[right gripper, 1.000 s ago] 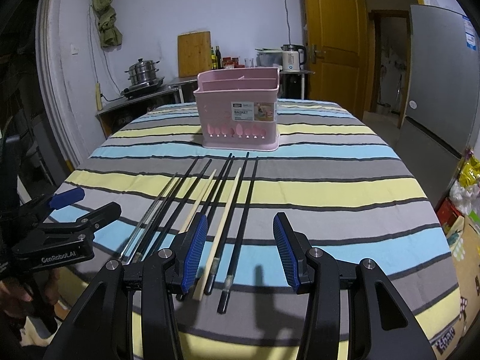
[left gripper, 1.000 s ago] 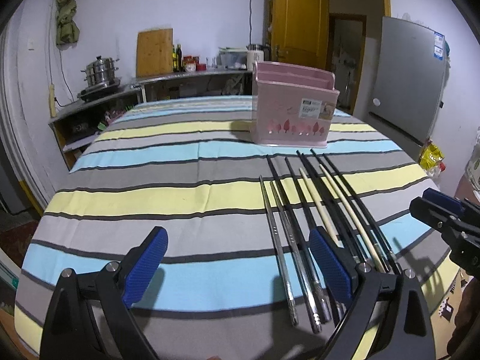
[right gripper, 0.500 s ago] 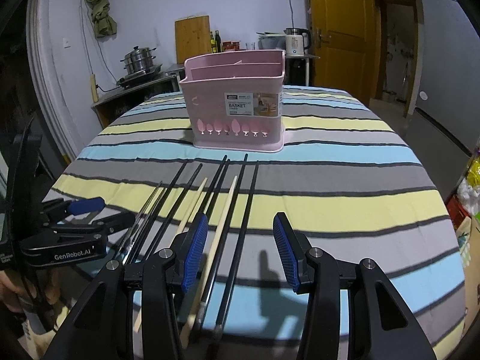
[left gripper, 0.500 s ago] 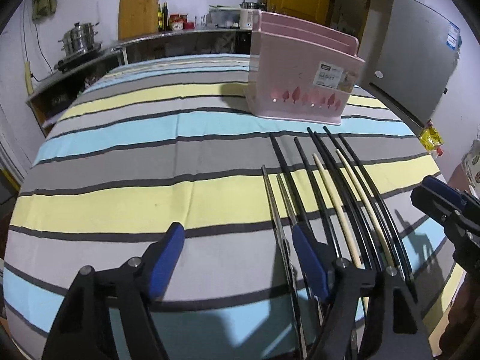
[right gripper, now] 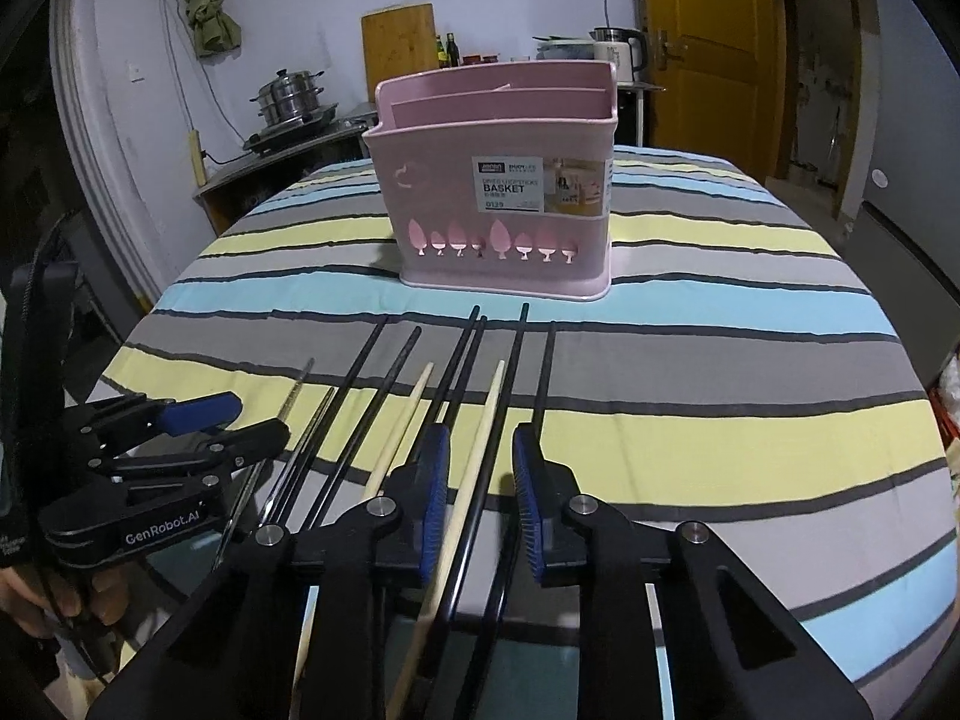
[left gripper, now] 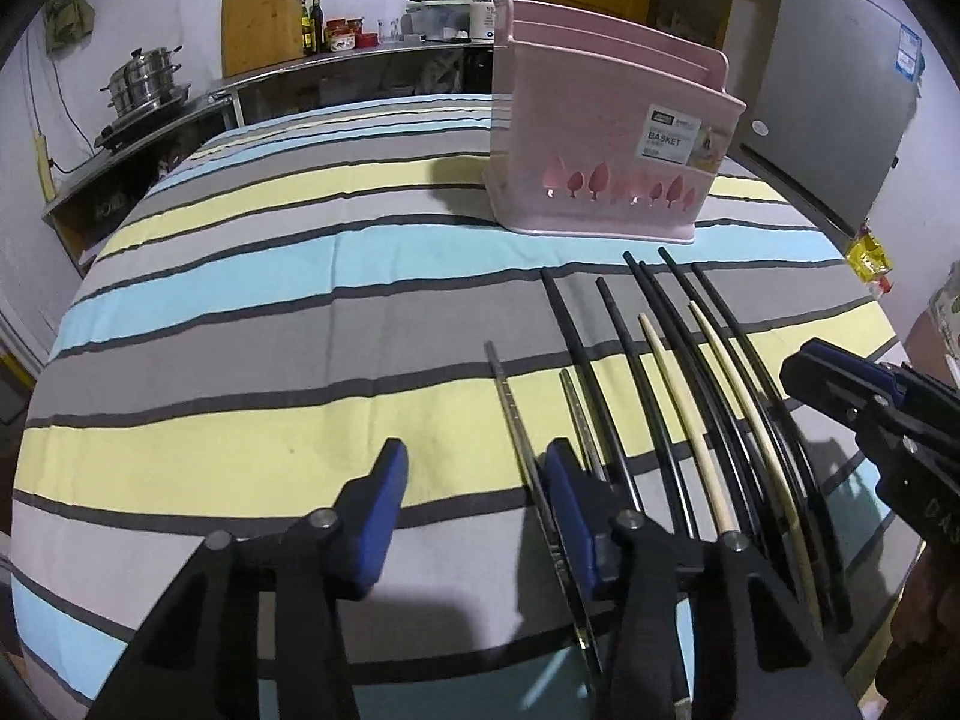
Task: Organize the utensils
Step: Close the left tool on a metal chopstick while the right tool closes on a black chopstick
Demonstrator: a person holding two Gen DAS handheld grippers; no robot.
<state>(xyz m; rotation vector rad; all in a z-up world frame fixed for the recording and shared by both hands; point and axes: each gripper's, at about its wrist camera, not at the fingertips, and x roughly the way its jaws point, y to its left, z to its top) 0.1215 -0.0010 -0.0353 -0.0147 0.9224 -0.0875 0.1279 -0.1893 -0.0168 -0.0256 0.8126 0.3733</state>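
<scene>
Several chopsticks lie side by side on the striped tablecloth (left gripper: 240,312): black ones, two pale wooden ones and two metal ones. My left gripper (left gripper: 477,510) hangs low over their left end, jaws closing. A metal chopstick (left gripper: 516,420) lies between them, right by the right pad (left gripper: 564,504), with the left pad well clear. My right gripper (right gripper: 480,486) is closing too, with a wooden chopstick (right gripper: 483,438) and a black chopstick (right gripper: 510,360) in the gap, not pinched. The pink basket (right gripper: 498,198) stands upright beyond the row. The left gripper (right gripper: 240,420) also shows in the right wrist view.
The round table's edge (right gripper: 936,480) curves close on the right. A counter (left gripper: 180,114) with a steamer pot (left gripper: 147,81) and a wooden cutting board (left gripper: 261,18) runs along the far wall. A grey fridge (left gripper: 840,108) and a yellow door (right gripper: 702,12) stand at the back right.
Both grippers have moved forward and lower over the chopsticks, and both pairs of jaws have narrowed. The basket looms nearer. No chopstick has moved.
</scene>
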